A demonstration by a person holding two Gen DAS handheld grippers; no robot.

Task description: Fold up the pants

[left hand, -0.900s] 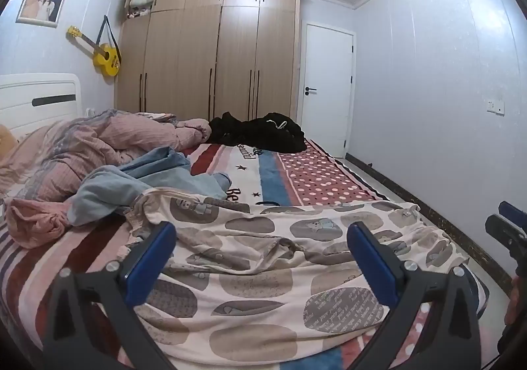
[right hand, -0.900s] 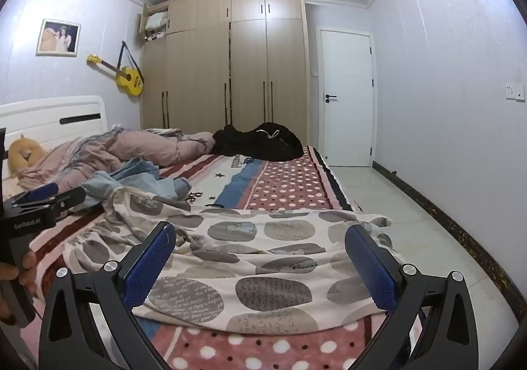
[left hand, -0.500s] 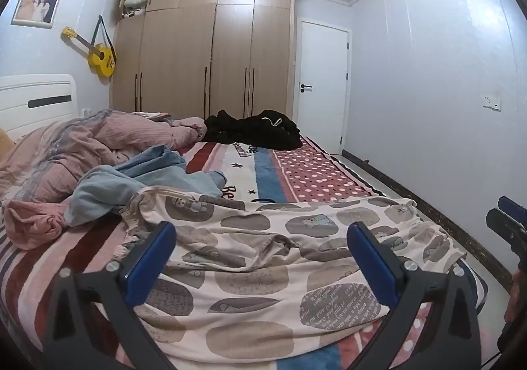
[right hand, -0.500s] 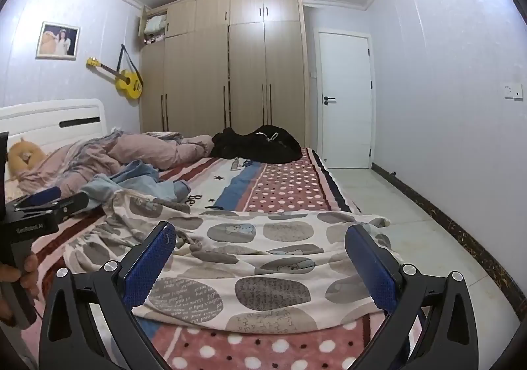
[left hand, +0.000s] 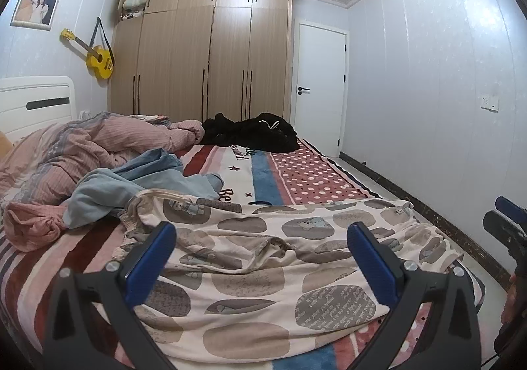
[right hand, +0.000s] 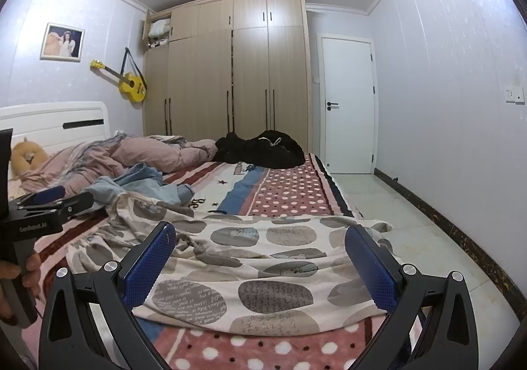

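Cream pants with grey oval prints [left hand: 263, 258] lie spread and wrinkled across the near end of the bed, also in the right wrist view [right hand: 263, 258]. Their waistband lies at the left and the leg ends reach the bed's right edge. My left gripper [left hand: 262, 251] is open and empty, held above the pants' near part. My right gripper [right hand: 260, 254] is open and empty, held above the pants further right. Each gripper shows at the edge of the other's view, the right one [left hand: 507, 225] and the left one [right hand: 49, 205].
Light blue jeans [left hand: 138, 182] lie crumpled just behind the pants. A pink quilt [left hand: 82, 146] is heaped at the left by the headboard. A black garment [left hand: 253, 136] lies at the bed's far end. Tiled floor [right hand: 395, 212] runs along the right.
Both grippers have shifted only slightly over the pants, and the views have tilted up a little. The pants have not moved. Both stay open.
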